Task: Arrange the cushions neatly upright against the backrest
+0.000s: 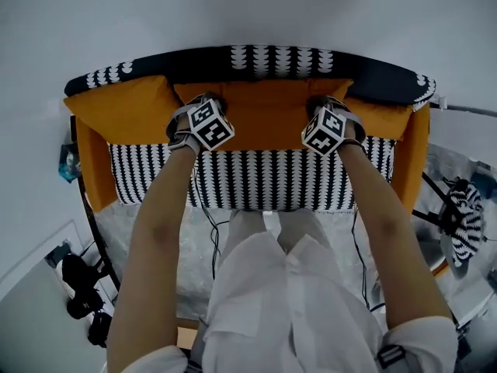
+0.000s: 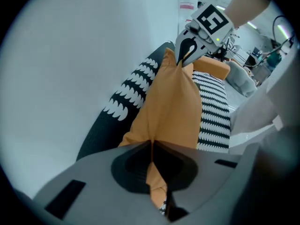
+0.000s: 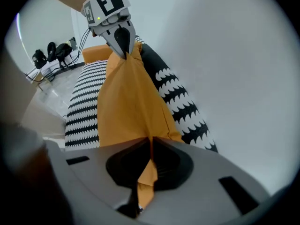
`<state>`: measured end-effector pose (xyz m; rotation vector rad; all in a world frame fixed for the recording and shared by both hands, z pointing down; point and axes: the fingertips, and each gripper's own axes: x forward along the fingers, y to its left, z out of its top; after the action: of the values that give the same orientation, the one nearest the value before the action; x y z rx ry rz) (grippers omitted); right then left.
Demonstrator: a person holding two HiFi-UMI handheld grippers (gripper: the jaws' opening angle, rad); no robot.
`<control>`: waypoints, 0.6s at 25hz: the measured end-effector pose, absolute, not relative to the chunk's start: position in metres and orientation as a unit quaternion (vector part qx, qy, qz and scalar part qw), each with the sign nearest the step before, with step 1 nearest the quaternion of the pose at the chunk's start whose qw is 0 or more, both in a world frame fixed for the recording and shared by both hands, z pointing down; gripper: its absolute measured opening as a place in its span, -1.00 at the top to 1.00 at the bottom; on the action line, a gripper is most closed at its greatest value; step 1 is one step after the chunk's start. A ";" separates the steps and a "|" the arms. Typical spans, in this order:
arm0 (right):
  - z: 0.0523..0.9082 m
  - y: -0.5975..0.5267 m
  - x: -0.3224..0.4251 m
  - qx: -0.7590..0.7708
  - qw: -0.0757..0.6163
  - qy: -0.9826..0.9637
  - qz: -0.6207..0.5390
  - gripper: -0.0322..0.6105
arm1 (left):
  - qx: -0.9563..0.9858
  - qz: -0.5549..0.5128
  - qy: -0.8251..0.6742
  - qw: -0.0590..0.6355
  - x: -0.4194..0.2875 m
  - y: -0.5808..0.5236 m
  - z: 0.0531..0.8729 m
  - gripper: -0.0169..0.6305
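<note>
Far left along the backrest (image 1: 272, 59): a left cushion (image 1: 124, 109), orange, leaning. Next, left gripper (image 2: 152, 149) pinched tight on the middle cushion (image 1: 268, 115) top corner. Middle cushion standing up against the backrest. Then right gripper (image 3: 151, 149) pinched tight on its other top corner. Far right: a right cushion (image 1: 386, 119), partly hidden.

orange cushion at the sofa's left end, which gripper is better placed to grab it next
Left, probably. The left gripper pinches the middle cushion at the corner right beside the left-end cushion; the right gripper pinches the far corner and would have to cross over.
</note>
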<state>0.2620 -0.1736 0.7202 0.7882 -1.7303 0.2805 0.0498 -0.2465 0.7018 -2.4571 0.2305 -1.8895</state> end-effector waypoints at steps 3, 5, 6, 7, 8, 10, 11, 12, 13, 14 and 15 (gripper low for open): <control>0.708 -0.178 0.252 0.328 0.574 -0.744 0.100 0.85 | -0.790 -0.606 0.085 0.036 0.041 -0.256 0.684 0.88; 0.707 -0.180 0.246 0.317 0.581 -0.744 0.088 0.85 | -0.785 -0.611 0.092 0.038 0.037 -0.266 0.679 0.85; 0.710 -0.180 0.244 0.311 0.587 -0.743 0.084 0.84 | -0.781 -0.616 0.093 0.036 0.036 -0.268 0.679 0.82; 0.713 -0.179 0.243 0.308 0.592 -0.740 0.081 0.83 | -0.778 -0.620 0.096 0.033 0.034 -0.269 0.681 0.79; 0.715 -0.180 0.241 0.310 0.596 -0.736 0.081 0.81 | -0.777 -0.621 0.101 0.026 0.033 -0.270 0.683 0.77; 0.718 -0.182 0.240 0.321 0.596 -0.731 0.090 0.74 | -0.784 -0.610 0.118 -0.005 0.035 -0.270 0.687 0.62; 0.718 -0.185 0.241 0.326 0.594 -0.729 0.096 0.70 | -0.789 -0.601 0.124 -0.024 0.038 -0.270 0.687 0.43; 0.716 -0.186 0.241 0.330 0.593 -0.728 0.099 0.65 | -0.793 -0.594 0.128 -0.037 0.041 -0.268 0.687 0.26; 0.714 -0.187 0.241 0.332 0.592 -0.727 0.101 0.59 | -0.796 -0.590 0.129 -0.041 0.043 -0.266 0.686 0.20; 0.712 -0.188 0.241 0.334 0.591 -0.727 0.102 0.54 | -0.798 -0.588 0.128 -0.038 0.045 -0.264 0.684 0.15; 0.708 -0.188 0.241 0.336 0.589 -0.727 0.103 0.53 | -0.799 -0.587 0.126 -0.033 0.047 -0.262 0.683 0.12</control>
<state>0.2410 -0.1880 0.7083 0.7828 -1.6932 0.2404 0.0465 -0.2622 0.6827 -2.5646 0.4060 -1.8836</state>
